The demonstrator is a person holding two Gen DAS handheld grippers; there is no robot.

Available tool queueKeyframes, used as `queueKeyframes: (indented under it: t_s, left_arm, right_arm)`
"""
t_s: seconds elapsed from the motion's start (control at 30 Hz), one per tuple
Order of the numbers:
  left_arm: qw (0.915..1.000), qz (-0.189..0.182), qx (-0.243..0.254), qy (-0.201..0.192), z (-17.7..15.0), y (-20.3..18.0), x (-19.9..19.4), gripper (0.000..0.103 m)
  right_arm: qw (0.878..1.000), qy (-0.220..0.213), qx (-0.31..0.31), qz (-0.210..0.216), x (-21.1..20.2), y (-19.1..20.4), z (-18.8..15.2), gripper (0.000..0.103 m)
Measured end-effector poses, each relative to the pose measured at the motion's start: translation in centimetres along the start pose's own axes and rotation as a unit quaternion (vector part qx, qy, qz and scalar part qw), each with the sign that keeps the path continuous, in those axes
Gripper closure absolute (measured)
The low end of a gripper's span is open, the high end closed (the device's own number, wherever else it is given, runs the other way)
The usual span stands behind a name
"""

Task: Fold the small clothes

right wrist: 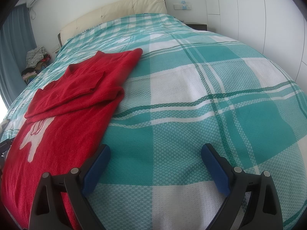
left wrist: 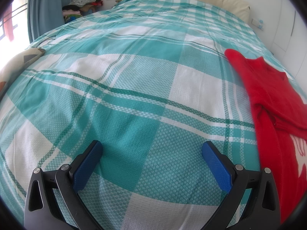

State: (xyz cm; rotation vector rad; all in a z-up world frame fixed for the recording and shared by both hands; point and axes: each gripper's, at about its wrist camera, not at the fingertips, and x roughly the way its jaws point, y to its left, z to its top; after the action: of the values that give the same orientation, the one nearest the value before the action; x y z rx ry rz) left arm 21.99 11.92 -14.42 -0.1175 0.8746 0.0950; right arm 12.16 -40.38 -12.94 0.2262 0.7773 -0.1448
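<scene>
Where curtains (left wrist: 46, 5) hang, a teal-checked bedspread (right wrist: 191, 99) under a red sweater (right wrist: 76, 95).

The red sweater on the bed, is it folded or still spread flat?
Partly folded. The red sweater has its sleeves laid across the chest, but the body lies full length on the bedspread.

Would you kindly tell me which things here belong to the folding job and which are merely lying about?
Part of the job:
red sweater, sleeves already folded in
left tool, open
right tool, open
plaid bedspread, the work surface

Just lying about:
heap of clothes beside the bed
blue curtain
cream headboard
</scene>
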Motion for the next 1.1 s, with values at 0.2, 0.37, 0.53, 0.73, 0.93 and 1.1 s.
queueKeyframes:
  t_s: [0.2, 0.37, 0.53, 0.73, 0.93, 1.1]
  left_arm:
    - [1.0, 0.0, 0.0, 0.0, 0.0, 0.0, 0.0, 0.0]
    - [1.0, -0.002, -0.001, 0.005, 0.1, 0.1, 0.0, 0.0]
    - [0.9971, -0.07, 0.007, 0.029, 0.8, 1.4, -4.8, 0.003]
    - [0.9739, -0.176, 0.104, 0.099, -5.6, -1.3, -12.5, 0.004]
    - [0.9578, -0.201, 0.137, 0.154, -11.1, -5.0, -13.4, 0.039]
    - [0.9564, -0.191, 0.149, 0.163, -12.7, -7.1, -13.9, 0.081]
  right_arm:
    - [1.0, 0.0, 0.0, 0.0, 0.0, 0.0, 0.0, 0.008]
    - [1.0, 0.001, 0.0, 0.0, 0.0, 0.0, 0.0, 0.008]
    - [1.0, 0.013, 0.011, 0.009, -2.0, -0.1, 1.0, 0.009]
    - [0.991, 0.071, -0.013, 0.111, -10.1, 2.2, -0.7, 0.009]
    - [0.966, 0.191, -0.021, 0.174, -10.9, 4.5, -8.1, 0.017]
    - [0.964, 0.184, 0.018, 0.193, -9.0, 4.8, -9.8, 0.03]
